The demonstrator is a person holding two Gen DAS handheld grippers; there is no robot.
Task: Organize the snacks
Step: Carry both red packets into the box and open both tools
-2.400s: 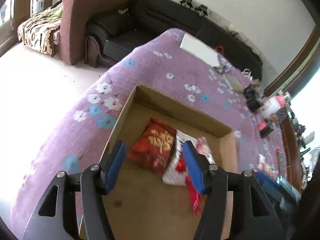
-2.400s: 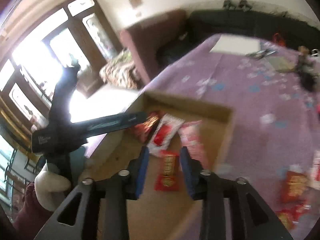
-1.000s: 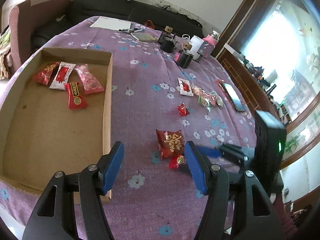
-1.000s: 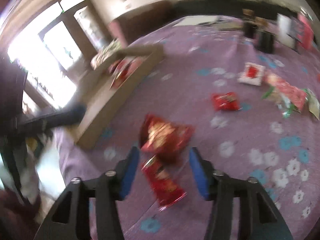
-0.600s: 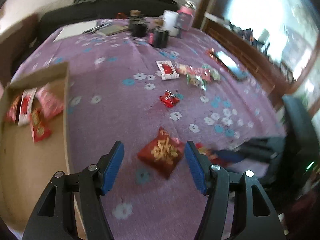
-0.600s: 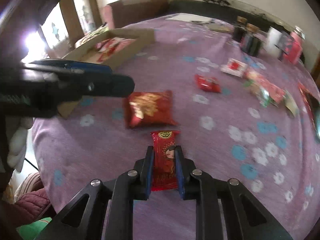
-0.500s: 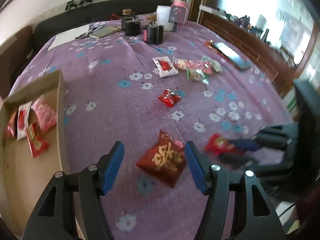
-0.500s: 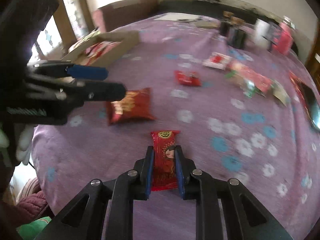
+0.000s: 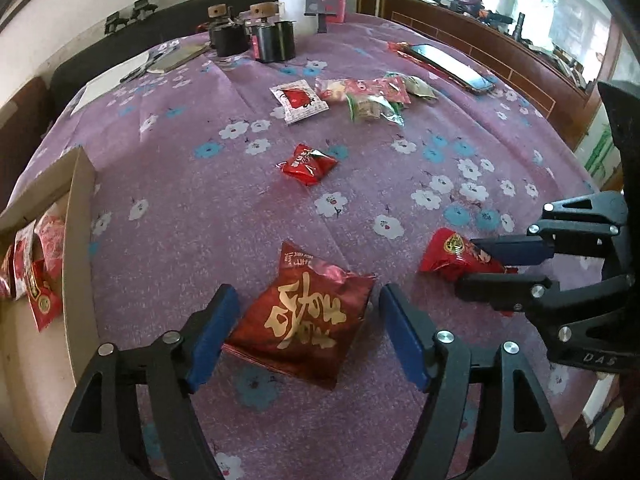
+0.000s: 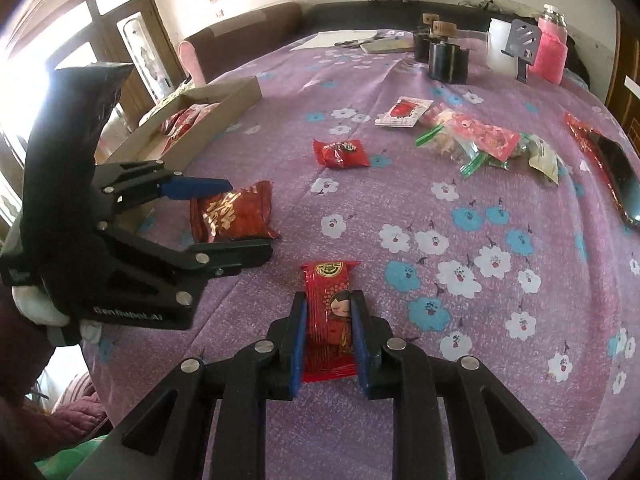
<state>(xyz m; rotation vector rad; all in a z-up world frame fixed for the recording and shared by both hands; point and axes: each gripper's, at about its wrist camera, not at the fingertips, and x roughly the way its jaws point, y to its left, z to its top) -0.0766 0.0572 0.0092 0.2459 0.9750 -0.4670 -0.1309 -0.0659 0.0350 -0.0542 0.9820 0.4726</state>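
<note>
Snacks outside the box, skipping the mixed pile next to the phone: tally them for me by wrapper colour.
Red: 3, the gold-lettered packet, the slim packet and the small packet
White: 1, the white packet
Total: 4

Both wrist views close, angled down over purple tablecloth (image 9: 280, 208); each catches other tool, same snacks.

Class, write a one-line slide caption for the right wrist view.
Right gripper clamps a slim red cartoon-girl snack packet over the purple floral tablecloth.
</note>
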